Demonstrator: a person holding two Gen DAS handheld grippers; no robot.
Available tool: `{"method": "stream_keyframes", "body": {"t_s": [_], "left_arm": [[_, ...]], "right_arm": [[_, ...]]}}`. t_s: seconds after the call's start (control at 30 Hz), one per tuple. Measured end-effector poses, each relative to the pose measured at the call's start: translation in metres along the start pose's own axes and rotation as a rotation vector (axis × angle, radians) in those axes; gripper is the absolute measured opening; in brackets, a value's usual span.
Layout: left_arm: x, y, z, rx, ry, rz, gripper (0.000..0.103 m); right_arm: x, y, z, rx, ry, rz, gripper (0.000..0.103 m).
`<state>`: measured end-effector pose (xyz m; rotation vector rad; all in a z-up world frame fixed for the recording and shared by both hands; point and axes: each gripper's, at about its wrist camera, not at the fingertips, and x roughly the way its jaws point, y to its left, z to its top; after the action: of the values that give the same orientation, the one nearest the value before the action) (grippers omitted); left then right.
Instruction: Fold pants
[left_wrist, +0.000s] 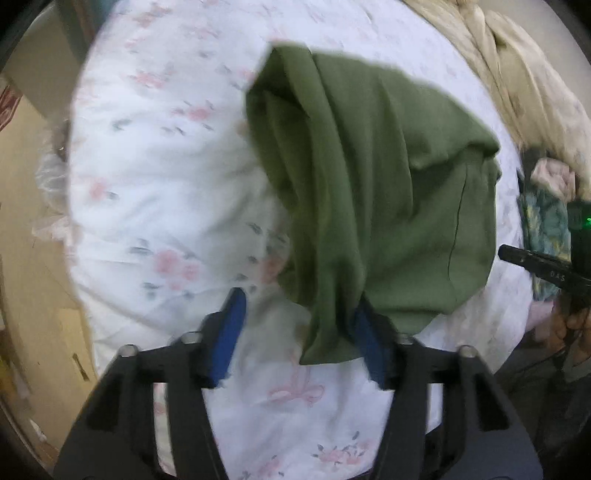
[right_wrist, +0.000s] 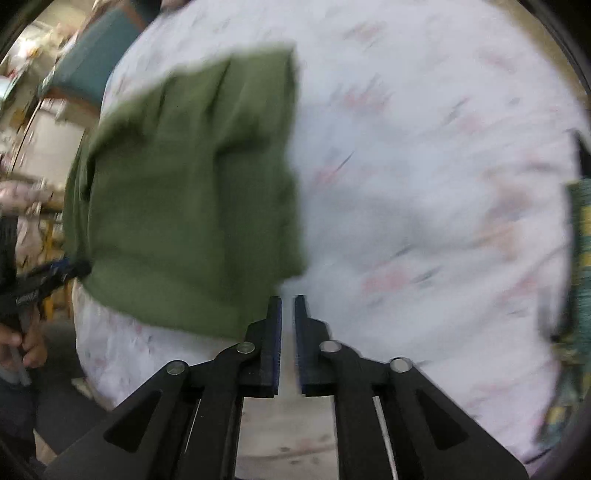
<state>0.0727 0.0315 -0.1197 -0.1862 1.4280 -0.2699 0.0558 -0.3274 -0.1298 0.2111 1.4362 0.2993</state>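
Note:
The green pants (left_wrist: 373, 184) lie folded in a thick bundle on a white floral bedsheet (left_wrist: 155, 184). My left gripper (left_wrist: 299, 299) is open with blue pads; a loose fold of the pants drapes over the inside of its right finger (left_wrist: 365, 332), not pinched. In the right wrist view the pants (right_wrist: 192, 192) lie left of centre, blurred. My right gripper (right_wrist: 289, 301) is nearly shut with a narrow gap, empty, just off the pants' near right corner. It also shows at the right edge of the left wrist view (left_wrist: 532, 262).
The bed's floral sheet (right_wrist: 424, 184) fills most of both views. A cream quilt (left_wrist: 517, 74) is heaped at the far right. Patterned clothes (left_wrist: 546, 221) lie at the right edge. A teal chair (right_wrist: 92, 55) and clutter stand beyond the bed's left edge.

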Motion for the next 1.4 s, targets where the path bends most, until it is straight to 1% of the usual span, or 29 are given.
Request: {"method": "stream_keyframes", "body": {"t_s": [0.03, 0.07, 0.13, 0.2, 0.27, 0.3, 0.33, 0.4, 0.47, 0.53, 0.6, 0.63, 0.7, 0.73, 0.8, 0.83, 0.87, 0.9, 0.93, 0.97, 1.0, 1.07, 1.1, 1.13, 1.17, 1.23, 1.27, 1.37, 1.4], "left_arm": [[-0.009, 0.004, 0.003, -0.015, -0.008, -0.035, 0.056], [-0.015, 0.008, 0.005, -0.023, -0.02, -0.05, 0.056], [-0.035, 0.017, 0.014, -0.062, -0.104, -0.042, 0.056], [-0.048, 0.026, 0.031, -0.12, -0.174, -0.032, 0.056], [-0.051, 0.033, 0.048, -0.179, -0.194, -0.073, 0.056], [-0.049, 0.035, 0.056, -0.192, -0.198, -0.087, 0.056], [-0.047, 0.035, 0.066, -0.198, -0.207, -0.104, 0.056], [-0.037, 0.03, 0.085, -0.186, -0.22, -0.13, 0.056], [-0.026, 0.028, 0.102, -0.187, -0.234, -0.145, 0.056], [-0.014, 0.026, 0.115, -0.206, -0.224, -0.148, 0.056], [-0.002, 0.023, 0.122, -0.213, -0.203, -0.167, 0.056], [0.003, 0.02, 0.125, -0.198, -0.197, -0.163, 0.056], [0.009, 0.016, 0.128, -0.173, -0.192, -0.139, 0.053], [0.011, 0.015, 0.129, -0.162, -0.186, -0.142, 0.053], [0.013, 0.011, 0.131, -0.129, -0.193, -0.148, 0.046], [0.012, 0.01, 0.132, -0.114, -0.201, -0.145, 0.037], [0.01, 0.007, 0.133, -0.087, -0.211, -0.131, 0.024], [0.008, 0.005, 0.133, -0.056, -0.223, -0.094, 0.016], [0.008, 0.004, 0.133, -0.044, -0.227, -0.087, 0.007], [0.008, 0.005, 0.133, -0.037, -0.228, -0.075, 0.003], [0.007, 0.006, 0.133, -0.037, -0.233, -0.066, 0.002], [0.005, 0.007, 0.132, -0.033, -0.233, -0.077, 0.0], [0.002, 0.01, 0.132, -0.043, -0.243, -0.08, 0.0], [0.0, 0.014, 0.132, -0.069, -0.248, -0.098, 0.0], [-0.002, 0.019, 0.132, -0.095, -0.25, -0.098, 0.0], [-0.002, 0.02, 0.131, -0.088, -0.245, -0.095, 0.0], [-0.002, 0.018, 0.131, -0.073, -0.248, -0.078, 0.0], [-0.001, 0.026, 0.13, -0.113, -0.245, -0.077, 0.0], [0.001, 0.027, 0.13, -0.104, -0.239, -0.071, 0.0]], "right_arm": [[-0.012, -0.005, 0.005, 0.033, -0.04, 0.009, 0.01], [-0.026, -0.011, 0.011, 0.064, -0.098, 0.049, 0.01], [-0.044, -0.015, 0.023, 0.089, -0.18, 0.139, 0.01], [-0.052, -0.014, 0.035, 0.094, -0.217, 0.18, 0.012], [-0.052, -0.015, 0.05, 0.103, -0.239, 0.221, 0.012], [-0.051, -0.016, 0.058, 0.117, -0.246, 0.242, 0.012], [-0.046, -0.009, 0.062, 0.13, -0.248, 0.257, 0.012], [-0.038, -0.01, 0.075, 0.175, -0.235, 0.318, 0.012], [-0.028, -0.009, 0.092, 0.195, -0.214, 0.361, 0.012], [-0.021, -0.011, 0.102, 0.205, -0.197, 0.381, 0.013], [-0.013, -0.014, 0.112, 0.226, -0.172, 0.406, 0.019], [-0.008, -0.015, 0.117, 0.234, -0.159, 0.41, 0.02], [-0.001, -0.016, 0.122, 0.239, -0.152, 0.411, 0.027], [0.004, -0.014, 0.126, 0.237, -0.142, 0.416, 0.027], [0.009, -0.01, 0.131, 0.222, -0.134, 0.406, 0.027], [0.013, -0.007, 0.133, 0.211, -0.126, 0.396, 0.027], [0.016, -0.007, 0.135, 0.202, -0.121, 0.382, 0.027], [0.019, -0.004, 0.137, 0.19, -0.12, 0.366, 0.027], [0.022, 0.0, 0.138, 0.169, -0.118, 0.366, 0.023], [0.024, 0.005, 0.138, 0.143, -0.12, 0.355, 0.01], [0.023, 0.009, 0.139, 0.122, -0.128, 0.331, 0.0], [0.017, 0.014, 0.137, 0.087, -0.153, 0.305, 0.0], [0.012, 0.013, 0.136, 0.082, -0.169, 0.307, 0.0], [0.007, 0.013, 0.135, 0.077, -0.183, 0.313, 0.0], [-0.001, 0.01, 0.133, 0.078, -0.202, 0.328, 0.0], [-0.011, 0.009, 0.13, 0.074, -0.221, 0.34, 0.0], [-0.014, 0.01, 0.127, 0.056, -0.229, 0.321, 0.0], [-0.01, 0.016, 0.124, 0.035, -0.222, 0.258, 0.0], [-0.007, 0.015, 0.123, 0.033, -0.215, 0.236, 0.0]]}}
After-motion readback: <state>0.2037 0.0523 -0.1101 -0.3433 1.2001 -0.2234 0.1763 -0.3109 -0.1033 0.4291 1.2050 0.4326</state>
